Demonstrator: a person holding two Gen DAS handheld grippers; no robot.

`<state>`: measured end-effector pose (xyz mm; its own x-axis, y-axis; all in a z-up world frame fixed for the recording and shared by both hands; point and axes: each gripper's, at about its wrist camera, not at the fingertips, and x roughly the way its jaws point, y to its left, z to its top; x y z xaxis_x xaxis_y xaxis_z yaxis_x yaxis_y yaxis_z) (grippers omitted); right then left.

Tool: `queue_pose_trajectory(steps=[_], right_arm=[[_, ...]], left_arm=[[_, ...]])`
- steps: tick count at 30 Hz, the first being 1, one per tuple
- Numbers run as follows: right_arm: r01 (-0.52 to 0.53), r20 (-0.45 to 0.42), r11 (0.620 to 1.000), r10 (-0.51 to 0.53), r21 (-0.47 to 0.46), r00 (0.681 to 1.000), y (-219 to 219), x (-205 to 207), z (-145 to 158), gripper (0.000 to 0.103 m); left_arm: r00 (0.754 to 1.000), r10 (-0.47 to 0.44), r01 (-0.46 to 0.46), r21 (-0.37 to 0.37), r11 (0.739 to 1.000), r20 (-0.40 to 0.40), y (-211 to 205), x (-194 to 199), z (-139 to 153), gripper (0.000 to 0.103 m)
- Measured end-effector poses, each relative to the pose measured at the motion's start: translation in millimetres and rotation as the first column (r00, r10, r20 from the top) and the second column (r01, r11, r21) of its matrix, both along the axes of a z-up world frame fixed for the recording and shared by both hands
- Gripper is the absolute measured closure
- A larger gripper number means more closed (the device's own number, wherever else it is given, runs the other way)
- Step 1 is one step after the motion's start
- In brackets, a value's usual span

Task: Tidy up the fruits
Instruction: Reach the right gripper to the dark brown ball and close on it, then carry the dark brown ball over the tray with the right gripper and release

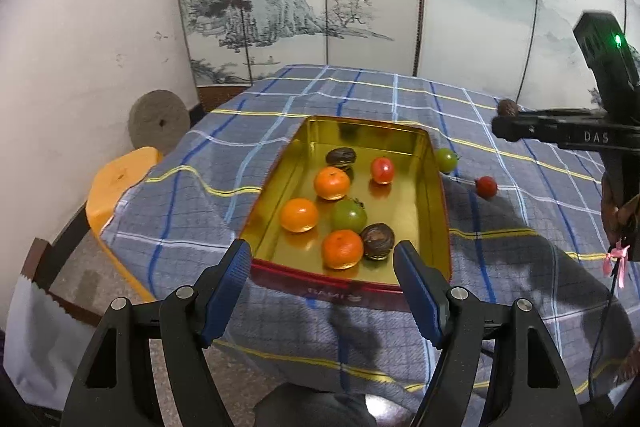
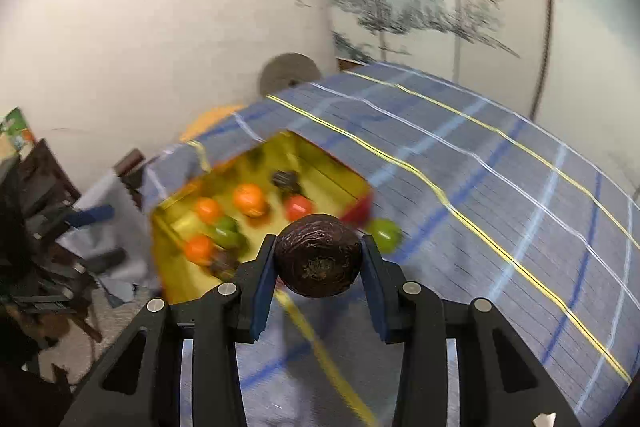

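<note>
A dark wrinkled fruit (image 2: 318,255) is clamped between the pads of the right gripper (image 2: 319,259) above the checked tablecloth (image 2: 500,227). The left gripper (image 1: 322,267) is held spread and empty at the gold tin (image 1: 438,211), where 7 fruits are seen.

Seven fruits in gold tin (image 1: 436,211), two outside
</note>
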<state>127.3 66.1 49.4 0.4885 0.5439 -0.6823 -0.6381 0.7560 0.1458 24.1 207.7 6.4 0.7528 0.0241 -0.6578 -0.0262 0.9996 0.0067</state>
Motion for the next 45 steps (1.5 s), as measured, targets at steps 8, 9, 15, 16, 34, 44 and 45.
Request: queue_pose_trajectory(steps=[8,9,15,16,34,44,45], right_arm=[[-0.098,-0.008,0.995,0.098,-0.016,0.995,73,1,-10,0.066],[-0.103,-0.015,0.995,0.102,-0.019,0.995,80,2,-14,0.066],[-0.086,-0.055,0.996,0.084,-0.039,0.995,96,15,-37,0.065],[-0.081,-0.061,0.996,0.078,-0.041,0.995,96,17,-40,0.065],[-0.056,-0.108,0.996,0.048,-0.074,0.993,112,34,-63,0.065],[-0.056,-0.116,0.995,0.047,-0.082,0.992,118,36,-68,0.065],[-0.056,-0.116,0.995,0.046,-0.084,0.992,119,36,-69,0.065]], left_arm=[[0.998,0.066,-0.066,0.030,0.997,-0.012,20,-3,-3,0.029],[0.997,0.073,-0.073,0.035,0.997,-0.013,22,-4,-4,0.029],[0.994,0.107,-0.106,0.085,0.991,-0.012,29,-4,-12,0.029],[0.994,0.108,-0.106,0.084,0.991,-0.014,30,-3,-13,0.029],[0.992,0.119,-0.115,0.086,0.990,-0.046,42,3,-28,0.029],[0.991,0.121,-0.115,0.086,0.990,-0.060,44,3,-35,0.029],[0.991,0.121,-0.116,0.085,0.990,-0.060,45,3,-35,0.029]])
